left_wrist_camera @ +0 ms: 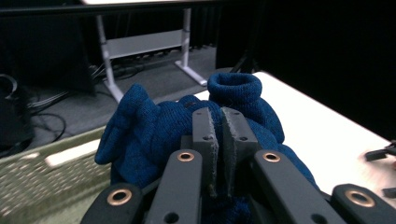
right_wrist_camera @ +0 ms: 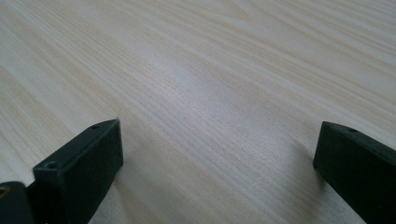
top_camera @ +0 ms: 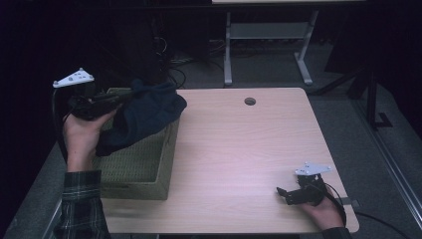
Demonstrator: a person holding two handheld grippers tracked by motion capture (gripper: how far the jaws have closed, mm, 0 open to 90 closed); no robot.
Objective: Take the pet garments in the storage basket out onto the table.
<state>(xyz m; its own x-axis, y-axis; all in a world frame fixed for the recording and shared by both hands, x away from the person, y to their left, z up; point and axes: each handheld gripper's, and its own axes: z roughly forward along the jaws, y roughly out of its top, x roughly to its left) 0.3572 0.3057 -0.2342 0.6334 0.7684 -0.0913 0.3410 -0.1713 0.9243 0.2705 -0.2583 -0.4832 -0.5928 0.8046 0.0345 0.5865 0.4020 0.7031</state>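
Left gripper (top_camera: 107, 98): fingers clamped on the dark blue knitted garment (top_camera: 144, 117), held lifted over the woven green basket (top_camera: 149, 172) at the worktop's (top_camera: 239, 149) left edge.
Right gripper (top_camera: 284, 195): fingers spread, nothing held, rested near the right front corner.

Blue knitted cloth (left_wrist_camera: 154, 130), woven green basket (top_camera: 144, 172), smooth pale wood-grain table (top_camera: 239, 149).

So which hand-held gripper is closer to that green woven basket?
Left. The left hand-held gripper is raised over the basket, clamped on a blue knitted garment. The right hand-held gripper sits open, low over the table, well away.
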